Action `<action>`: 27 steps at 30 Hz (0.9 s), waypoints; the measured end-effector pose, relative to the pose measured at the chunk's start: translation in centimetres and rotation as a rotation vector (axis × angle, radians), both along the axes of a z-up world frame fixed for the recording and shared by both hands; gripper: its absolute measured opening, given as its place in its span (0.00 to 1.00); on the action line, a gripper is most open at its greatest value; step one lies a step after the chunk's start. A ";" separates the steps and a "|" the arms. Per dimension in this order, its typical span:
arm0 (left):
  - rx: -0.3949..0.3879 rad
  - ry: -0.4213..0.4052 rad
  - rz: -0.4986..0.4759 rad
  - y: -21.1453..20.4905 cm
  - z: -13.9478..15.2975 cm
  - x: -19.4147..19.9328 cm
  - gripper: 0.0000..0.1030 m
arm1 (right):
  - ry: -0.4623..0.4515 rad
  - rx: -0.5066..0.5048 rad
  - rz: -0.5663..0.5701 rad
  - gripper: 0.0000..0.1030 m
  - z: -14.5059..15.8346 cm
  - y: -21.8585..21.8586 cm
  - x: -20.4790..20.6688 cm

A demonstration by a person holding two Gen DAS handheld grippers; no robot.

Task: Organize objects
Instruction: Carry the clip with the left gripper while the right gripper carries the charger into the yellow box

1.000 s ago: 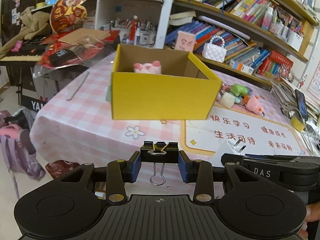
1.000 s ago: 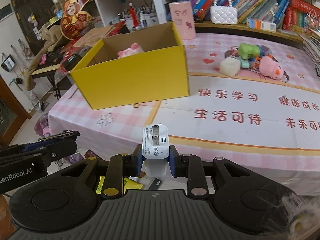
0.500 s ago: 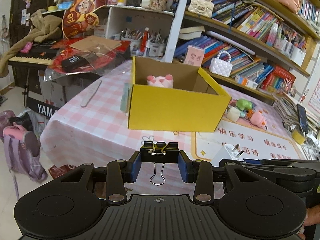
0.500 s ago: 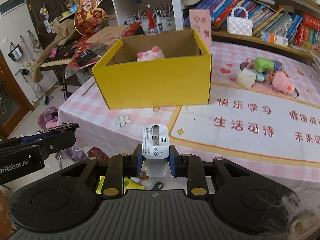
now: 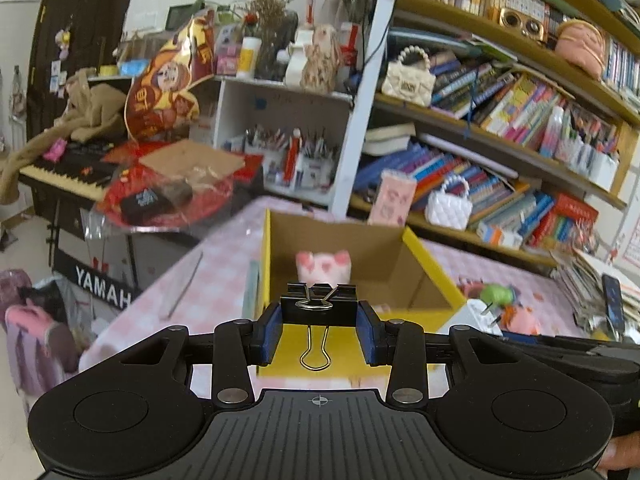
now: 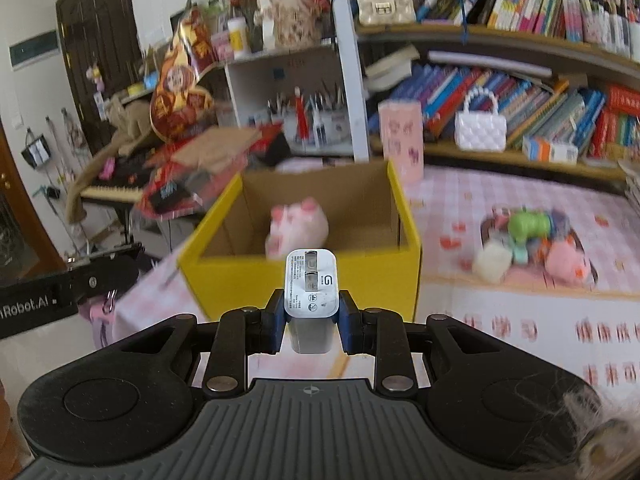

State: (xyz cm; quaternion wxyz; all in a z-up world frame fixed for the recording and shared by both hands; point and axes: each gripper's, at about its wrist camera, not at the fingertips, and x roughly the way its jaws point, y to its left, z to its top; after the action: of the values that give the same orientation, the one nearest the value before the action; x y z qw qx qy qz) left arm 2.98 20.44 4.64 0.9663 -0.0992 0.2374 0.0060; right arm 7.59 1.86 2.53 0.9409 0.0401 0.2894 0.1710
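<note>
Your left gripper (image 5: pixel 319 326) is clamping a black binder clip (image 5: pixel 318 307) between its blue pads, wire handles pointing back toward the camera. Your right gripper (image 6: pixel 311 318) is gripping a white USB charger (image 6: pixel 309 290), prongs folded, a "G" logo showing on its face. Both are hanging in front of the yellow cardboard box (image 6: pixel 304 280) on the pink checked tablecloth (image 6: pixel 520 196); a pink pig plush (image 6: pixel 298 228) is lying inside it. "YAMAHA" is reading partly on the keyboard (image 5: pixel 80 168); "Robot.AI" is showing on the left gripper's side.
</note>
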 end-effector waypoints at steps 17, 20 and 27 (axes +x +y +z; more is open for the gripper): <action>0.031 0.058 0.042 -1.6 -1.2 10.1 0.36 | -0.027 -0.030 0.068 0.24 0.1 0.2 12.4; 0.031 0.085 0.044 -1.8 -2.0 11.5 0.36 | 0.000 -0.053 0.092 0.24 -0.9 0.7 14.1; 0.052 0.173 0.016 -2.4 -4.0 14.2 0.37 | 0.075 -0.172 0.175 0.24 -3.7 2.3 17.3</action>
State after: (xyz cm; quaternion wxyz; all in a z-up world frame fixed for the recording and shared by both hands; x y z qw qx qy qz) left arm 17.22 18.01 0.66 0.9443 -0.0753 0.3190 0.0284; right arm 24.94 4.13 -1.19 0.9109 -0.0600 0.3403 0.2256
